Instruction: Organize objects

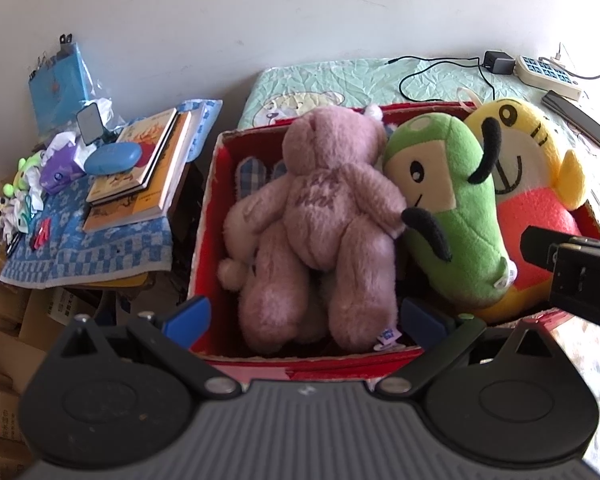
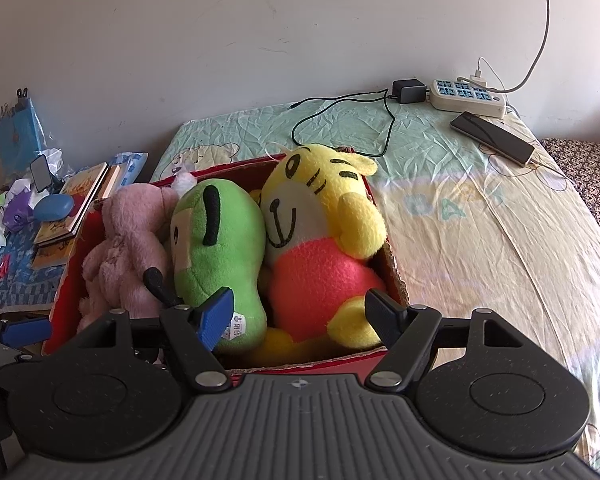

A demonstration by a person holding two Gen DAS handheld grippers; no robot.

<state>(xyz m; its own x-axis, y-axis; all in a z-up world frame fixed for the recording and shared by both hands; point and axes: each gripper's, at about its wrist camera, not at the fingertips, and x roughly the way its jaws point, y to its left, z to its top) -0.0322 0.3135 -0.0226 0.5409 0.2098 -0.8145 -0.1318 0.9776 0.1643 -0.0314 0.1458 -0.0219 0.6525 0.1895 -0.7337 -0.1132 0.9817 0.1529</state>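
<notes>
The red cardboard box point(image 1: 220, 184) fills the middle of both wrist views, and three plush toys sit in it side by side: a pink teddy bear point(image 1: 320, 216) lying face down at centre in the left view, a green plush point(image 1: 448, 216) to its right, and a yellow tiger plush point(image 2: 320, 240) with a coral belly against the box's right wall. As we judge it, the toys are gathered and what remains is settling them so none rides over the rim. We would press each one gently down and inward, keeping clear of the thin cardboard wall so it does not buckle, and check that the teddy's legs at the near edge sit inside.

Our left gripper point(image 1: 308, 316) hovers low at the near rim with its jaws spread wide on either side of the teddy's legs, holding nothing. Our right gripper point(image 2: 304, 314) is likewise wide open and empty, its blue pad point(image 2: 216, 316) just beside the green plush's tag and its black pad near the tiger's foot; we cannot tell whether either touches.

The box rests on a bed point(image 2: 480, 220). A power strip point(image 2: 466, 96) and phone point(image 2: 492, 138) lie upper right, books point(image 1: 140, 176) on a blue cloth at left.
</notes>
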